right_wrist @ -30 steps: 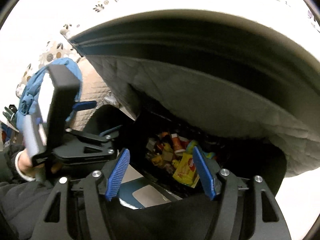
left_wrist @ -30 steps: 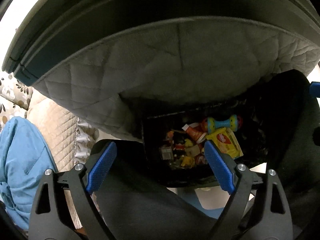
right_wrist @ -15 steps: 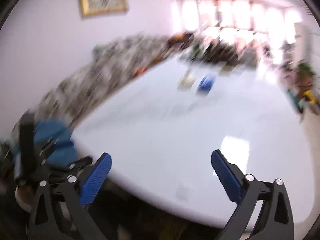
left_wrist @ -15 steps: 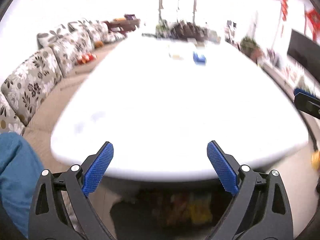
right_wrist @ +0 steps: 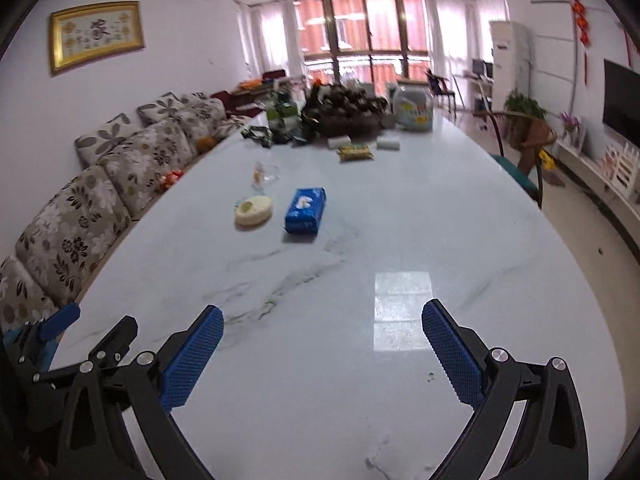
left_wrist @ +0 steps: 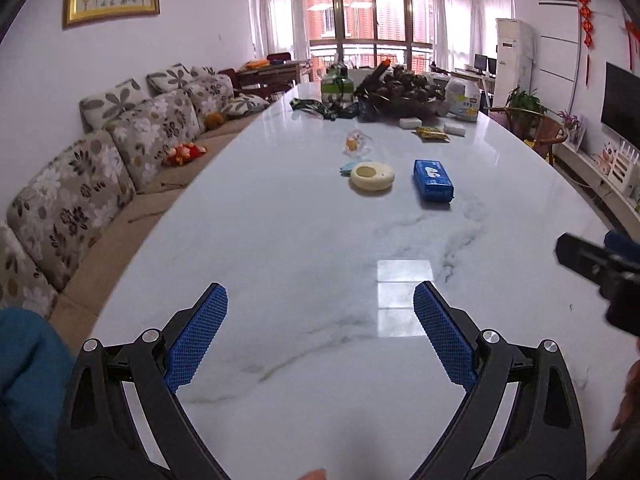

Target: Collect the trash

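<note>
Both tools are spread wide and carry nothing. The left tool (left_wrist: 320,336) and right tool (right_wrist: 322,354) hover side by side over the bare near end of the marble tabletop (right_wrist: 400,240), likely positioned to survey it for trash. Candidate items lie well ahead at mid-table: a cream round dish (left_wrist: 372,176) just beside a blue tissue pack (left_wrist: 433,180), with a clear plastic wrapper (left_wrist: 355,143) beyond. Judged: a forward reach is needed; nothing is yet within grasp.

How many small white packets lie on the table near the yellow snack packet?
2: one white packet just left of the yellow snack packet, the other white packet just right of it. More may hide behind the far clutter.
</note>
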{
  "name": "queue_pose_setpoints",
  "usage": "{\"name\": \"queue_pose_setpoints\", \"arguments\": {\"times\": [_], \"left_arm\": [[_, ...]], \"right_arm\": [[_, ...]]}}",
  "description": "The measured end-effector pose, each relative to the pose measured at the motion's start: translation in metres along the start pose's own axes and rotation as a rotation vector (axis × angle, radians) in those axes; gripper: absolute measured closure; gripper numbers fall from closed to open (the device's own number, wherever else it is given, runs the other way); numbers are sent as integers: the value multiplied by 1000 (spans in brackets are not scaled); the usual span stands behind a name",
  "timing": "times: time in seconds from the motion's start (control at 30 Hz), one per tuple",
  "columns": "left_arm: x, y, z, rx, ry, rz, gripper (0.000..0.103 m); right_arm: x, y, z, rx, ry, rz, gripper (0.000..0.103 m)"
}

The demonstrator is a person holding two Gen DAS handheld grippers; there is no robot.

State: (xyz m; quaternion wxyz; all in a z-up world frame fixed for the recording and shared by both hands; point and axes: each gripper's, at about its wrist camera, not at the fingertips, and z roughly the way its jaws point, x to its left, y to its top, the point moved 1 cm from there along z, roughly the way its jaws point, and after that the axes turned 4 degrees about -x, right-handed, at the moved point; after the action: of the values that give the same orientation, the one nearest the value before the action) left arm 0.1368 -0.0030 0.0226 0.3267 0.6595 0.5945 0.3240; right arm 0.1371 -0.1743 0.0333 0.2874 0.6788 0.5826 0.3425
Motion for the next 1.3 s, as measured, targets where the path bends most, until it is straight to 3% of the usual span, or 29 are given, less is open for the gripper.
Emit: {"name": "queue_pose_setpoints", "arguments": {"times": [0.33, 1.3], "left_arm": [[2, 11, 28, 22, 19, -28, 11], [12, 13, 46, 33, 7, -69, 11]], "right_arm": [[-2, 7, 28, -4, -65, -17, 5], [-2, 0, 37, 28, -68, -22, 5]]}}
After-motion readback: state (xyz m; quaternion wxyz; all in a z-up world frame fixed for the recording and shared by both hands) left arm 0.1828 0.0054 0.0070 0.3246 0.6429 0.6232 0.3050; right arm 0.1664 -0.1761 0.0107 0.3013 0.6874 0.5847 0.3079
